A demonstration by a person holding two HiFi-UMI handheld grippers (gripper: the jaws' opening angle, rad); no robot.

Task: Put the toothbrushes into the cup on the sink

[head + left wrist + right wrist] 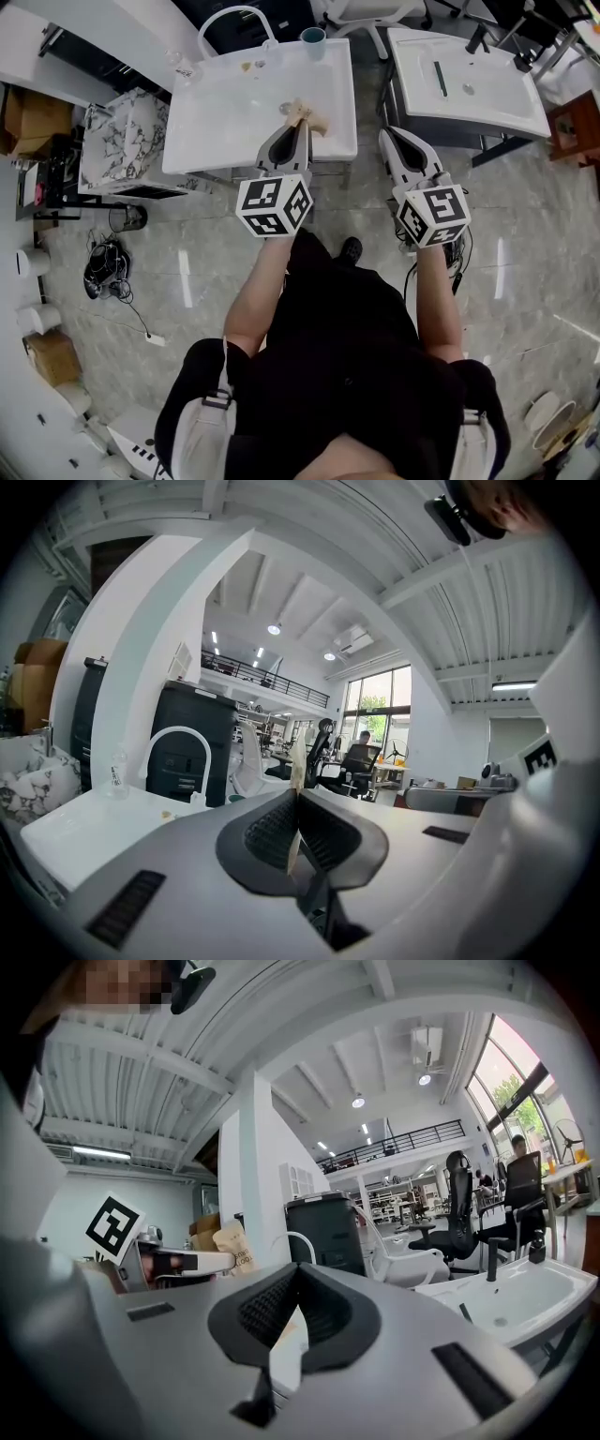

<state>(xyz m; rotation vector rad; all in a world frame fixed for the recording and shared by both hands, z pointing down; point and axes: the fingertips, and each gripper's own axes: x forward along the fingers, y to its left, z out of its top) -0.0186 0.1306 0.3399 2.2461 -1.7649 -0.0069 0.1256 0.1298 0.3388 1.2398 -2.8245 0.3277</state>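
Head cam looks steeply down from above the person onto the white sink (244,103) and its faucet (234,8), while the 2 gripper cams sit low, right behind their own jaws, facing about level, the left one seeing that same faucet close up.

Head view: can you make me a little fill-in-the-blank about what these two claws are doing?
The left gripper is shut on a cream ___.
The teal ___ stands at the sink's far edge.
The right gripper holds ___.
Missing words: toothbrush; cup; nothing.
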